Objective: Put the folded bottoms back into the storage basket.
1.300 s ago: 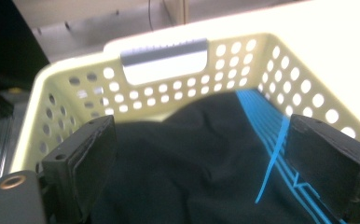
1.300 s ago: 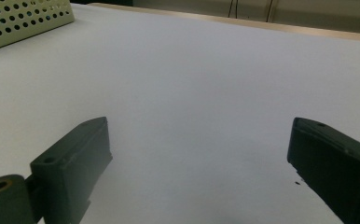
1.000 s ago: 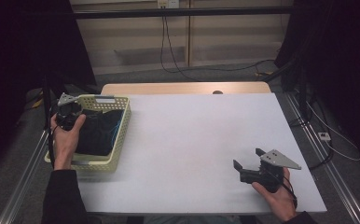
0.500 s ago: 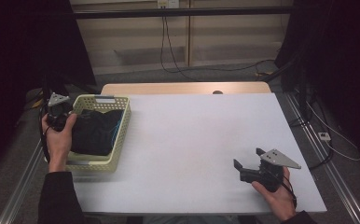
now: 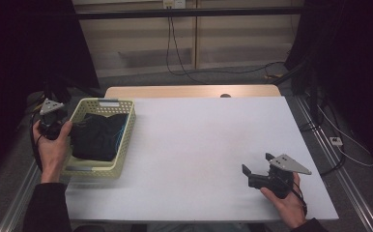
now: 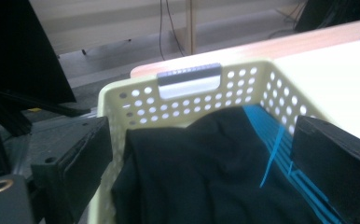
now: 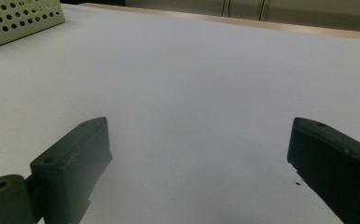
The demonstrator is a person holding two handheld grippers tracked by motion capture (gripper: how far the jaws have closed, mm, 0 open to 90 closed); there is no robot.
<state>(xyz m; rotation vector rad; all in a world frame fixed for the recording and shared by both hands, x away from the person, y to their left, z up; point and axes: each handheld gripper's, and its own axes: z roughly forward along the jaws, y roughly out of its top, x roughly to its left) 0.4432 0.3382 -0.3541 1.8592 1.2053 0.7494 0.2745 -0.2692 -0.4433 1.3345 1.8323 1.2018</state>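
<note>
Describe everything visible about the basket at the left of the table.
The basket is a pale yellow-green rectangular bin, plastic by its look, with walls pierced by rows of round holes and a grey label clip on its far rim. It stands upright on the white table's left edge, holding a crumpled black garment with blue stripes. The left gripper hovers beside its outer wall.

Perforated pale plastic basket, soft matt black cloth with blue stripes, smooth matt white table

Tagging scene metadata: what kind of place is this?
Most likely a lab or data-recording setup, not a home: a plain white table with metal rails along its sides, loose cables on the floor behind it, and dark curtains around it. A basket of dark clothing sits at its left.
</note>
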